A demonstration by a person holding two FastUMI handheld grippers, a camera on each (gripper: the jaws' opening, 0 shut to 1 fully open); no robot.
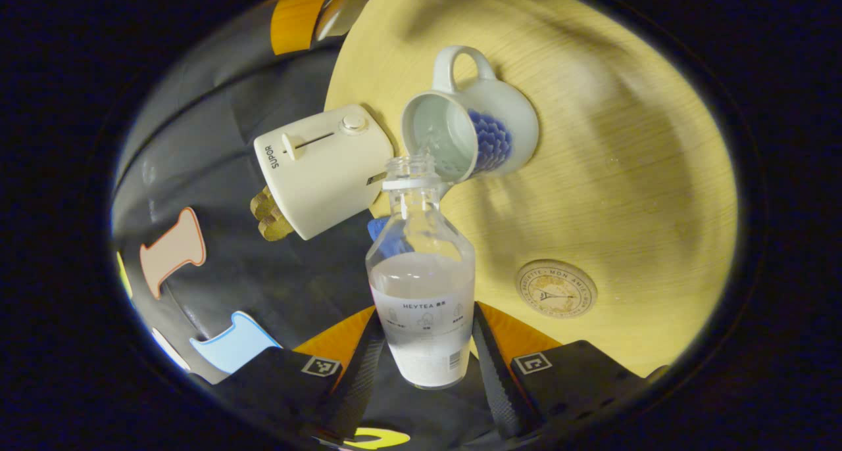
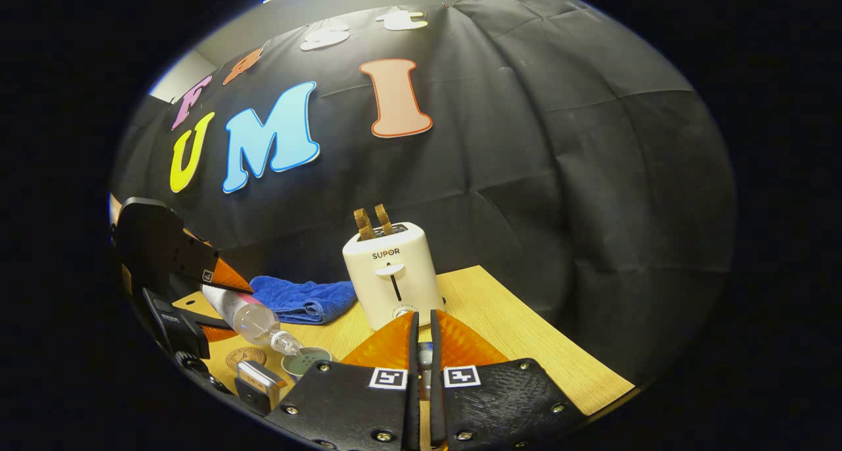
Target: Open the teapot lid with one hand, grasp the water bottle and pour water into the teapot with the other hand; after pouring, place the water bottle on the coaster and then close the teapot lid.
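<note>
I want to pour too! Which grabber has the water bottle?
The left gripper: its fingers squeeze the water bottle, tipped over the teapot. The right gripper points at the toaster.

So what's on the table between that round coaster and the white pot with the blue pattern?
Nothing: in the left gripper view, only bare pale wooden tabletop separates the round printed coaster from the white blue-patterned teapot.

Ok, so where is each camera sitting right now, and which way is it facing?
Left gripper view: rides the left gripper, looking down along the tilted water bottle into the open teapot.
Right gripper view: rides the right gripper, facing level toward the toaster; left gripper at its left.
Shared: bottle, toaster, coaster, table.
</note>
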